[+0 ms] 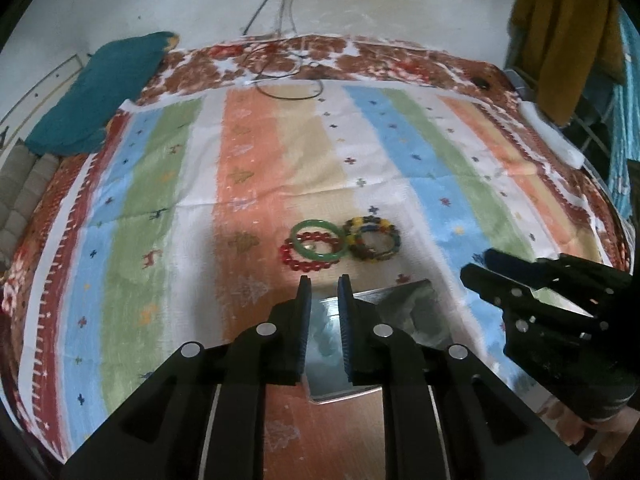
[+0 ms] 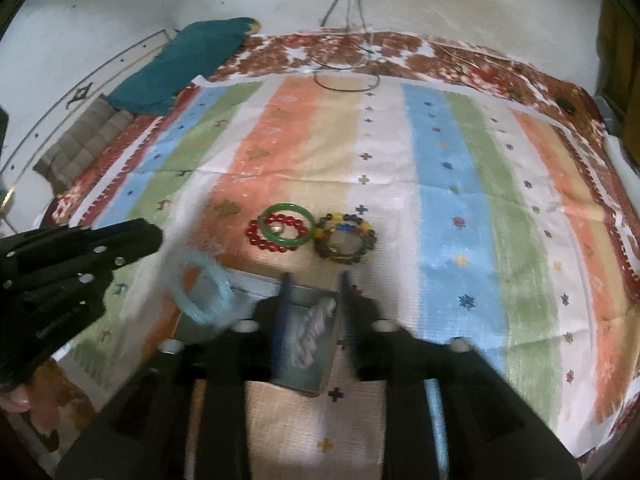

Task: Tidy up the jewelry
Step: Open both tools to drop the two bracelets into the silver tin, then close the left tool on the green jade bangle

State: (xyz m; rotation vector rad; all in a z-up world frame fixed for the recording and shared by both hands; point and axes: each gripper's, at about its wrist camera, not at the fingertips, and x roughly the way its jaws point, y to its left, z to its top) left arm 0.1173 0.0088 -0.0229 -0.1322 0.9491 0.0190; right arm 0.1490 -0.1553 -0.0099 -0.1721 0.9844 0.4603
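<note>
A green bangle [image 1: 324,257] overlaps a red bead bracelet [image 1: 288,256] on the striped cloth, with stacked multicoloured bead bracelets [image 1: 356,250] beside them. My left gripper [image 1: 324,280] hangs just short of them over a shiny metal box [image 1: 400,308], its jaws a little apart with nothing between them. In the right wrist view my right gripper [image 2: 315,280] is open above the box [image 2: 308,384], where a pale bead bracelet [image 2: 316,328] lies. A blurred light-blue bangle [image 2: 204,292] shows at the box's left edge, just below the left gripper [image 2: 154,234].
The striped cloth [image 1: 400,152] covers a bed with a red-patterned border. A teal cushion [image 1: 100,88] lies at the far left corner, and loose cables [image 1: 288,76] trail at the far edge. A mustard garment [image 1: 568,40] hangs at the right. A hand [image 2: 16,400] shows at bottom left.
</note>
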